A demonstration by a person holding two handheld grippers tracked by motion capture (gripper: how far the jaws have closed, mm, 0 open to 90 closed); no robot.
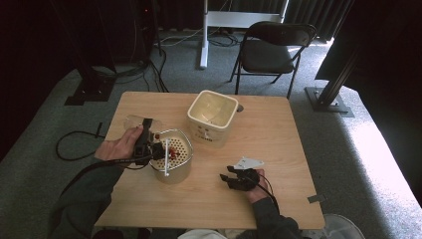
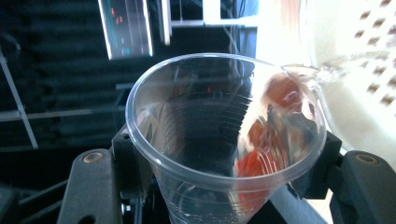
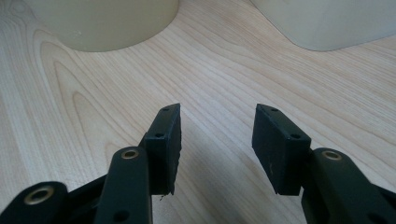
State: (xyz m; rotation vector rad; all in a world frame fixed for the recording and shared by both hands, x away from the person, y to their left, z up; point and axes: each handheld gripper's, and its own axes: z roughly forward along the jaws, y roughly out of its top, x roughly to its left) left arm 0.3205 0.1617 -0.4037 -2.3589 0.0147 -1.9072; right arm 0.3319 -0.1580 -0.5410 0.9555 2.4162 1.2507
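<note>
Clear plastic cup (image 2: 219, 154) clamped in left gripper (image 2: 224, 186); no legible writing.

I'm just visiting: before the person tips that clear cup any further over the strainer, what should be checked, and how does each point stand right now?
1. Left gripper clamped on the clear plastic cup: ok.
2. Cup mouth at the cream perforated strainer basket: ok.
3. Red pieces near the cup's lip: ok.
4. Whether anything has landed in the strainer: cannot tell.
5. Right gripper open, empty, over the bare wooden table: ok.
6. Square cream container stands apart from the strainer: ok.
</note>
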